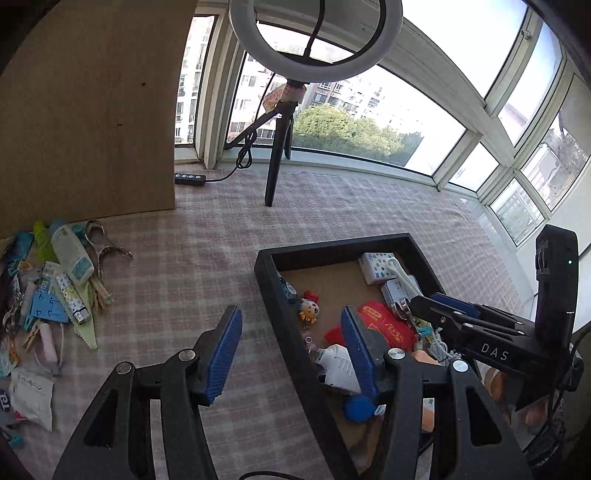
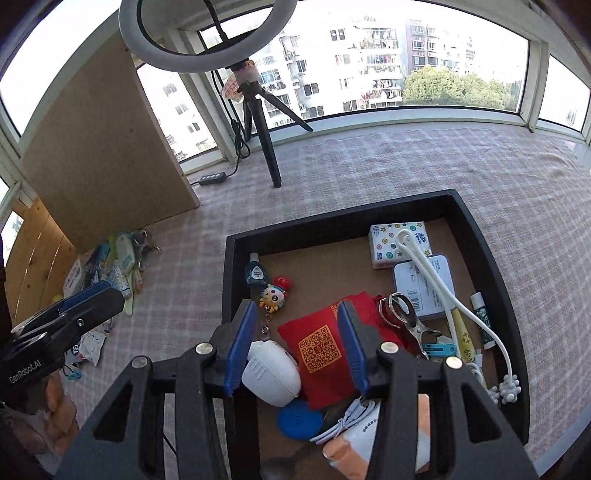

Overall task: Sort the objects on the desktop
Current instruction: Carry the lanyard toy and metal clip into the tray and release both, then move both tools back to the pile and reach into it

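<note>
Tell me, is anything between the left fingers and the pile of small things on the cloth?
Nothing visible. The left gripper is open and empty, and only bare checked cloth lies between it and the pile to its left.

Bay window wraps the far side, white frames, hard daylight; apartment blocks and green trees outside. Counter covered in a pink-grey plaid cloth. Ring light, unlit, on a black tripod by the sill, cable running to an inline controller lying on the cloth. Bare wooden board stands upright at left.
</note>
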